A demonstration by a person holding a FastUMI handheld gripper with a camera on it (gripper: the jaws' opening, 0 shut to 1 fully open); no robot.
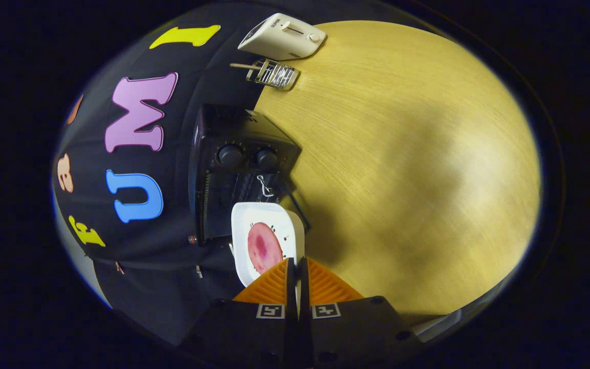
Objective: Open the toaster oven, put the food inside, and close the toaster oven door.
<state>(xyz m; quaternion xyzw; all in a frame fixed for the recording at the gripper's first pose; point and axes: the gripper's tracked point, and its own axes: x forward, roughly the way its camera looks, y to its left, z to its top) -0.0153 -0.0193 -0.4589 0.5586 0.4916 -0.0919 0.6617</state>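
With the camera rolled hard onto its side, the gripper view shows the gripper [296,266] pinching the near rim of a white square plate [244,220], its jaws pressed almost together with just the thin plate edge between them. On the plate sits the food [263,247], a round pink slice that looks like ham or salami. The plate is held up right in front of the black toaster oven [223,138], whose two knobs [248,156] face the camera; the door [287,197] looks dropped open, with the cavity and wire rack [263,187] just beyond the plate. Beyond the oven on the wooden table [402,154] are a small metal rack [273,73] and a white pop-up toaster [282,37]. Judgement: the placing step is underway, insertion not finished. Risks: the grip is only on one thin rim, so the plate may pivot or slip; any tilt could slide the slice off; the plate's far edge could catch the rack or door on entry.
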